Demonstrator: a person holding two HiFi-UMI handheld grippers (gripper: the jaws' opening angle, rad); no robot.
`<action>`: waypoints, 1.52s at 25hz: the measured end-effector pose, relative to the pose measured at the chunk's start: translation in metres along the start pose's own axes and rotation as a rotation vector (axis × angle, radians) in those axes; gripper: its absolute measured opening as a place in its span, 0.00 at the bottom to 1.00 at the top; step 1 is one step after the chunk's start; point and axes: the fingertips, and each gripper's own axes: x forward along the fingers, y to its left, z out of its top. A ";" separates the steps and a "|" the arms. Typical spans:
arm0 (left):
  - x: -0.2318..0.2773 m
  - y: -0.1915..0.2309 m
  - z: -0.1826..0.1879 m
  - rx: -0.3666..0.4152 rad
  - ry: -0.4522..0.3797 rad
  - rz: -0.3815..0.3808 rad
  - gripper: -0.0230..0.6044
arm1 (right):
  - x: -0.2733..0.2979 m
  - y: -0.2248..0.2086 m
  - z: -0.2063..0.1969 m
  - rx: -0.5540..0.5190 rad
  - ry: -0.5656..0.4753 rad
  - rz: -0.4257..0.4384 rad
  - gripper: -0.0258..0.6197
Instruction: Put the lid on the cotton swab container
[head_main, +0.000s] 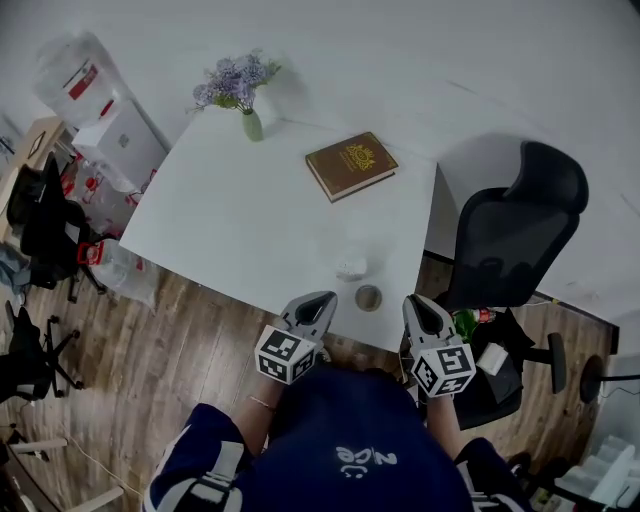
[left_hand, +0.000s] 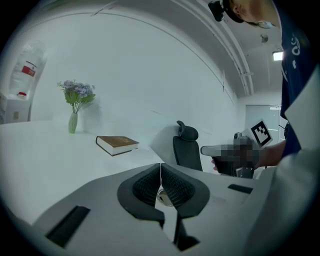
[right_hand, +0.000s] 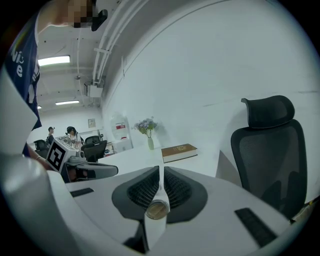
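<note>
The cotton swab container (head_main: 351, 267) is a small clear box standing near the front edge of the white table (head_main: 240, 215). Its round lid (head_main: 368, 297) lies flat on the table just in front of it. My left gripper (head_main: 312, 310) hovers at the table's edge, left of the lid, jaws shut with nothing between them. My right gripper (head_main: 422, 312) hangs past the table's corner, right of the lid, also shut and empty. The lid (left_hand: 164, 196) shows through the slit under the left pads (left_hand: 148, 186). It shows as a brownish disc (right_hand: 157, 210) below the right pads (right_hand: 176, 189).
A brown book (head_main: 351, 165) lies at the table's far right. A vase of purple flowers (head_main: 244, 92) stands at the far edge. A black office chair (head_main: 515, 235) stands right of the table. Bags and chairs crowd the floor at left.
</note>
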 end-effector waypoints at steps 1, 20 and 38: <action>0.002 0.004 0.000 0.004 0.006 -0.006 0.07 | 0.005 0.000 0.002 0.002 -0.005 -0.005 0.13; 0.033 0.050 -0.020 0.000 0.161 0.023 0.07 | 0.097 -0.014 0.047 -0.037 0.002 0.154 0.13; 0.094 0.068 -0.054 0.203 0.368 -0.214 0.50 | 0.176 -0.039 0.044 0.081 0.160 0.353 0.13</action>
